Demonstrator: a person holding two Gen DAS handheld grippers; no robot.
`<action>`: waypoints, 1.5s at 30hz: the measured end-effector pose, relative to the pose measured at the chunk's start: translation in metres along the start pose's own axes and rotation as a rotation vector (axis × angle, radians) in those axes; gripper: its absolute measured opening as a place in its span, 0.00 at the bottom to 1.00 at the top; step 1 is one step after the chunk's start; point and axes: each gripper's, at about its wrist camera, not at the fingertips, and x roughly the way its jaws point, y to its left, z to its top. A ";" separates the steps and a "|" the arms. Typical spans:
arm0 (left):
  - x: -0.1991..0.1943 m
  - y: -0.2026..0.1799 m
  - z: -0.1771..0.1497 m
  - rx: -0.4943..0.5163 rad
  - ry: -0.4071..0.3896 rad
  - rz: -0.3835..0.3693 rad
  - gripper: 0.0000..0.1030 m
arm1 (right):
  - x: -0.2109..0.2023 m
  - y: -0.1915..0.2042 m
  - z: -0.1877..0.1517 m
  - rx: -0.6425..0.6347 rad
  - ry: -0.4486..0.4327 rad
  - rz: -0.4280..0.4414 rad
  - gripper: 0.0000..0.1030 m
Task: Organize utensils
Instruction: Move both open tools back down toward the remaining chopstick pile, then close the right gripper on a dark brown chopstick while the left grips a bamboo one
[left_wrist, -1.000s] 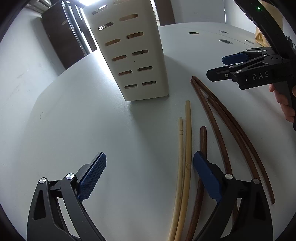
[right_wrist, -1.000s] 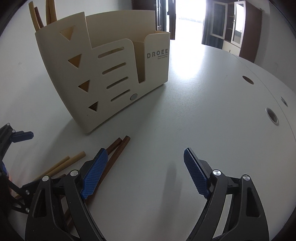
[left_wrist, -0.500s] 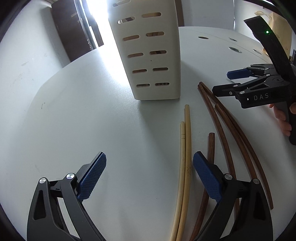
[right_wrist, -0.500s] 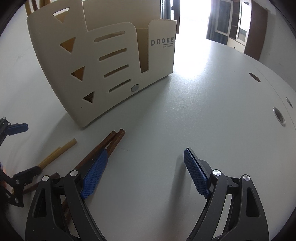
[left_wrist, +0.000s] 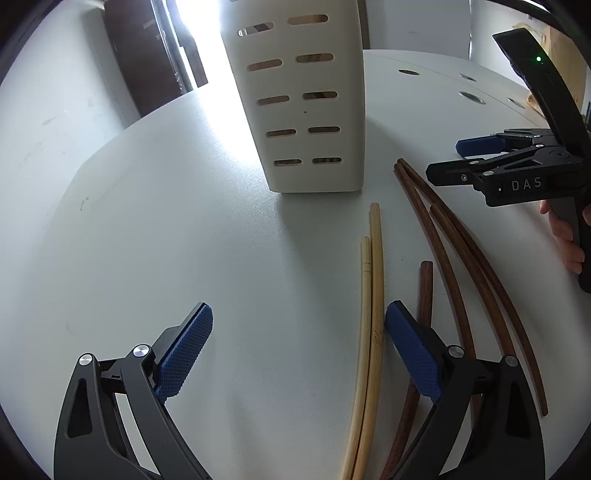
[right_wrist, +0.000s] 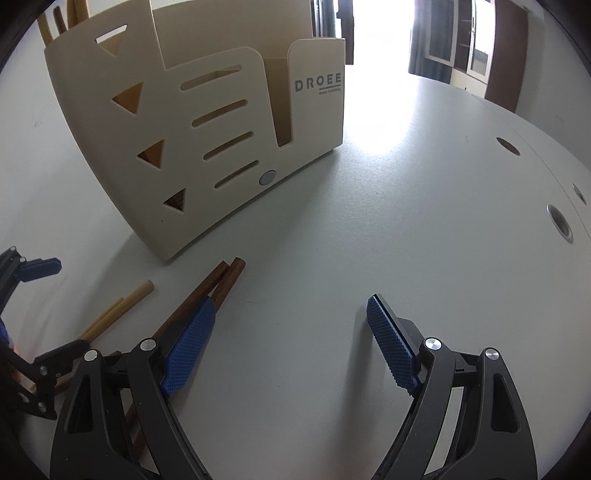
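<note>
Left wrist view: the left tool (left_wrist: 295, 354) hangs spread and empty; pale chopsticks (left_wrist: 373, 302) lie lengthwise just inside its right finger, pointing at the holder (left_wrist: 314, 147). Right wrist view: the right tool (right_wrist: 288, 343), spread and empty, has dark chopsticks (right_wrist: 221, 280) beside its left finger, short of the holder.

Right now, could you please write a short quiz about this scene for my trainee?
1. True or false: the left gripper is shut on a light chopstick.
2. Which lie nearer the right gripper: (a) the dark chopsticks or (b) the light chopsticks?
3. Fill in: some chopsticks already stand inside the cream ____.

Key
1. False: it is open and holds nothing; the light chopsticks lie just inside its right finger.
2. (a): they pass under its left finger.
3. holder.
</note>
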 end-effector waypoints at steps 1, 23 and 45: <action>0.001 0.000 0.001 -0.006 0.003 -0.006 0.90 | -0.001 -0.001 0.001 0.003 -0.002 0.001 0.82; 0.006 0.022 0.001 -0.098 0.012 -0.074 0.92 | -0.008 0.007 -0.002 -0.010 -0.012 0.004 0.82; 0.016 0.021 0.013 -0.128 -0.019 -0.077 0.43 | -0.007 0.045 -0.018 -0.115 0.047 -0.034 0.81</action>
